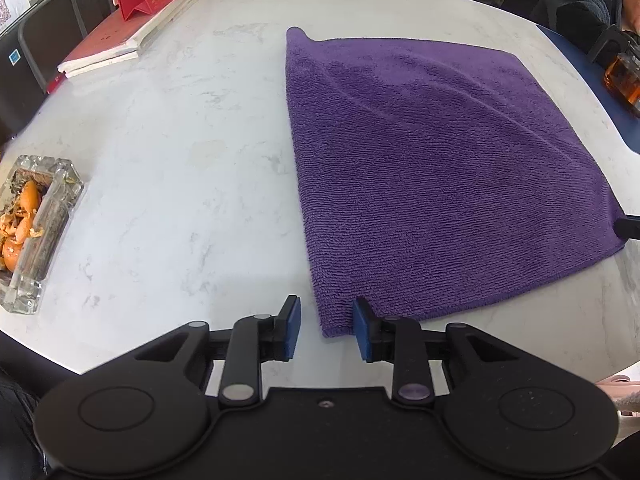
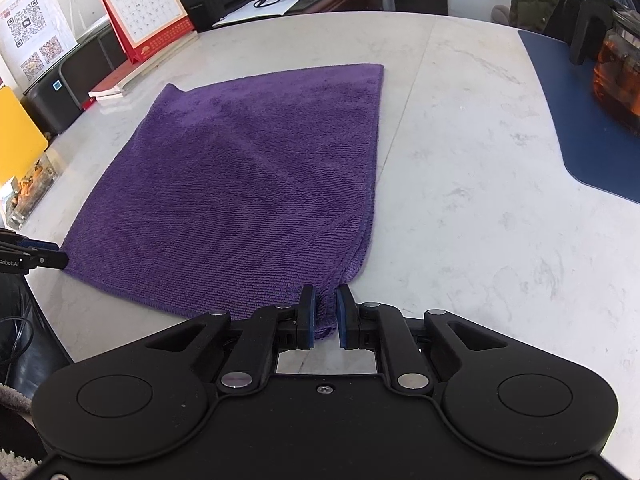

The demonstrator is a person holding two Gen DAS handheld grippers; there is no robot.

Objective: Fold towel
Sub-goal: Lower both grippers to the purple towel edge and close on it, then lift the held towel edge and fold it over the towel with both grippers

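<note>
We see the purple towel (image 1: 432, 168) lying flat on the white marble table (image 1: 180, 160), already doubled over: the right wrist view shows two layered edges along its right side, a detail the left wrist view does not give.

Left gripper (image 1: 326, 330): blue pads apart, the towel's near left corner lying between them. The right pad touches the cloth edge; the left pad stands clear of it with bare table in the gap. We read it as released, not pinching.

Right gripper (image 2: 325, 316): pads drawn close, with the towel's near right corner bunched between them. We read it as clenched on the towel.

Each view catches the other gripper only as a dark tip at the frame edge, at the towel's opposite near corner: the right one at the right edge of the left view, the left one at the left edge of the right view.

Left view only: a glass ashtray (image 1: 36, 232) with orange peel, near left, well apart from the towel.

Right view only: QR-code sheets on the far left wall, a yellow board.

Both views: a red desk calendar (image 2: 144, 12) on books at far left, a blue mat (image 2: 580, 120) at right with a glass teapot (image 2: 618, 76) of amber liquid, and a person in a dark jacket at far right.
</note>
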